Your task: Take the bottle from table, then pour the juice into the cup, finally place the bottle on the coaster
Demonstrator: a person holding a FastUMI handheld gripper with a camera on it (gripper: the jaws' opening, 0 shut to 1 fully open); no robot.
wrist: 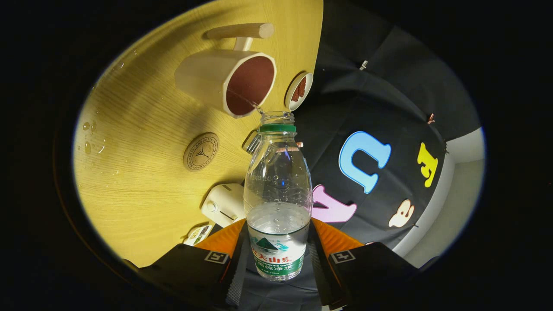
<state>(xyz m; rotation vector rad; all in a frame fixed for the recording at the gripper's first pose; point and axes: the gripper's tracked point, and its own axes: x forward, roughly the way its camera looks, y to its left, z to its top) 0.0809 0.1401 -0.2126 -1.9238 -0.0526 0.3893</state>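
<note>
My gripper (278, 252) is shut on a clear plastic bottle (278, 190), both fingers pressing its labelled lower body. The bottle has a green neck ring, no cap, and is under half full of clear liquid. The whole scene is rolled sideways, so the bottle is tilted relative to the table. Its open mouth sits right at the rim of a cream cup (229, 82) with a wooden handle and a reddish-brown inside. A thin stream runs from the mouth towards the cup's rim. A round cork coaster (201, 151) lies on the wooden table (138, 172), between the cup and my fingers.
A small white dish (299, 91) with something brown in it stands just past the cup near the table's edge. A white boxy device (222, 204) and a labelled packet (198, 234) lie close to my fingers. Water droplets (93, 142) dot the table. Black cloth hangs beyond the table.
</note>
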